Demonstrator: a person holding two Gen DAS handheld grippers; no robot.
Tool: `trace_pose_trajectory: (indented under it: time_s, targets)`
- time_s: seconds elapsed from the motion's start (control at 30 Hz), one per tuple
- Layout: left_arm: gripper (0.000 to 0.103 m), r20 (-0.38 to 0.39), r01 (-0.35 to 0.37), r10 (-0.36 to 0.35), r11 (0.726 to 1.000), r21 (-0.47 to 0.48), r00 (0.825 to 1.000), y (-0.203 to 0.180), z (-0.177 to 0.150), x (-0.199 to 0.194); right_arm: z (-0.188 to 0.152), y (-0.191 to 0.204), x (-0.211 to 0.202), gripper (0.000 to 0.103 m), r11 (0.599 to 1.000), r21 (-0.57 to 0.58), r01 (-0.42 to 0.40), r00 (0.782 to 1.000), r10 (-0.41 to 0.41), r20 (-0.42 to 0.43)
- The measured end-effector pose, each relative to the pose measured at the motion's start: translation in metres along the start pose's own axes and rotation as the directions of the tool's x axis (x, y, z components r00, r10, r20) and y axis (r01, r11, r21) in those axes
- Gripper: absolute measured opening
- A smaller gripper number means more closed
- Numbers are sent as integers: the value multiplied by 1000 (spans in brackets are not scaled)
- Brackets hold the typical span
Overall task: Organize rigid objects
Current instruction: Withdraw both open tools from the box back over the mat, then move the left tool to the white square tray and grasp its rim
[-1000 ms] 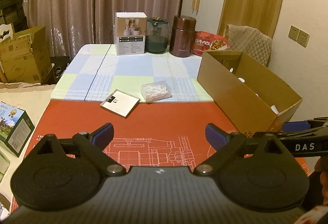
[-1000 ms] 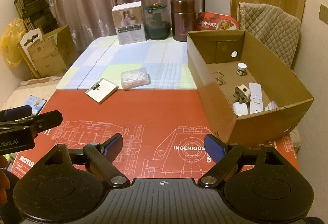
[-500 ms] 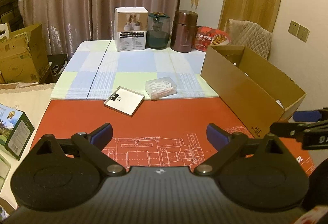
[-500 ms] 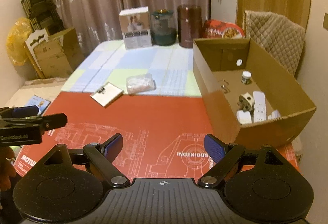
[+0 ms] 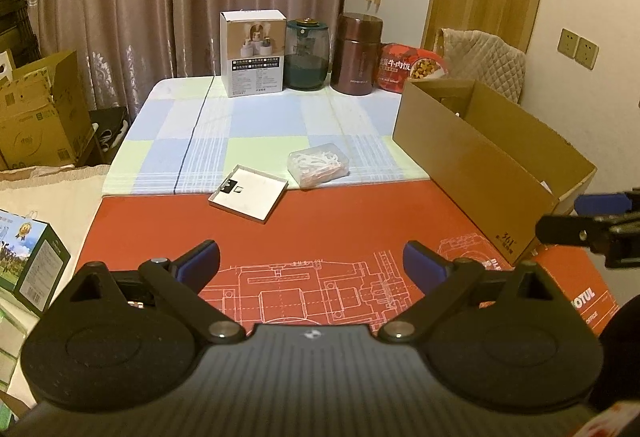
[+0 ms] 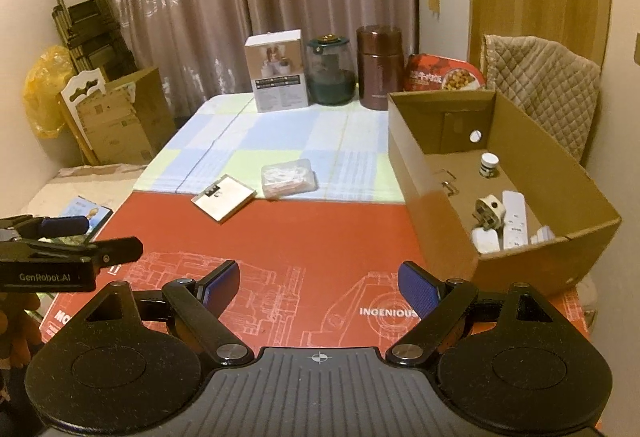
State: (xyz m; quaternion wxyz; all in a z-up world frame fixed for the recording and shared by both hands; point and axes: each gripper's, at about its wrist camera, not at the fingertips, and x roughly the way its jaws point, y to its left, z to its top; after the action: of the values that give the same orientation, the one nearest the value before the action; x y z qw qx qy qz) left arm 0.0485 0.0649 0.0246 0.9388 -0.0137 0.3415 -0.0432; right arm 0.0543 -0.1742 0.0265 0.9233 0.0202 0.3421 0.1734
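A flat white box lid [image 5: 249, 197] [image 6: 224, 197] lies where the red mat meets the checked cloth. Beside it on the cloth sits a clear plastic case [image 5: 318, 164] [image 6: 287, 179] of white bits. An open cardboard box [image 5: 472, 161] [image 6: 436, 193] at the right holds a white plug [image 6: 489, 212], a white remote [image 6: 514, 217] and a small jar [image 6: 489, 165]. My left gripper [image 5: 311, 267] hangs open over the red mat [image 5: 320, 233], nothing between its fingers. My right gripper [image 6: 318, 283] is open too, also over bare mat, near the cardboard box.
Along the table's far edge stand a white product carton [image 5: 253, 53], a dark green jar [image 5: 307, 55], a brown canister [image 5: 358, 53] and a red food pack [image 5: 412, 67]. Cardboard boxes [image 5: 40, 117] sit on the floor at left. A quilted chair back [image 6: 548, 93] rises behind the open box.
The left wrist view has shifted a little, so the lid, case and cardboard box sit slightly further right and the other gripper's tip lower right. Both grippers stayed open and empty.
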Motion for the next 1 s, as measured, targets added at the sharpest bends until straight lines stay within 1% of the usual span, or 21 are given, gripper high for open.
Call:
trace_pose_trajectory:
  time_s: [0.2,0.33,0.53,0.67,0.73,0.87,0.93,1.0]
  targets:
    - [96,-8,14,-14,1000,-20,1000,7,2,13,9,4,22,84,1000,-7,-14,1000,14,-2]
    - [96,-7,0,0,1000,-30,1000,18,1,30,15,7,43,84,999,-34,-15,1000,15,4]
    - [96,-3,-53,52,998,-32,999,44,6,69,24,9,94,84,997,-69,-46,999,44,-25]
    - [96,-1,-43,43,999,-26,999,59,11,102,30,9,126,84,994,-85,-62,998,61,-6]
    - [96,0,-23,23,1000,-7,1000,62,12,123,34,8,145,84,994,-81,-68,998,68,-3]
    - [96,-48,16,-13,999,48,999,61,13,160,37,7,176,84,991,-108,-81,997,79,-18]
    - [96,-61,17,-11,995,96,998,60,15,174,39,5,189,84,991,-113,-65,998,64,-16]
    - [96,-57,11,-3,991,133,998,61,18,185,44,1,204,84,993,-88,-81,997,79,-26]
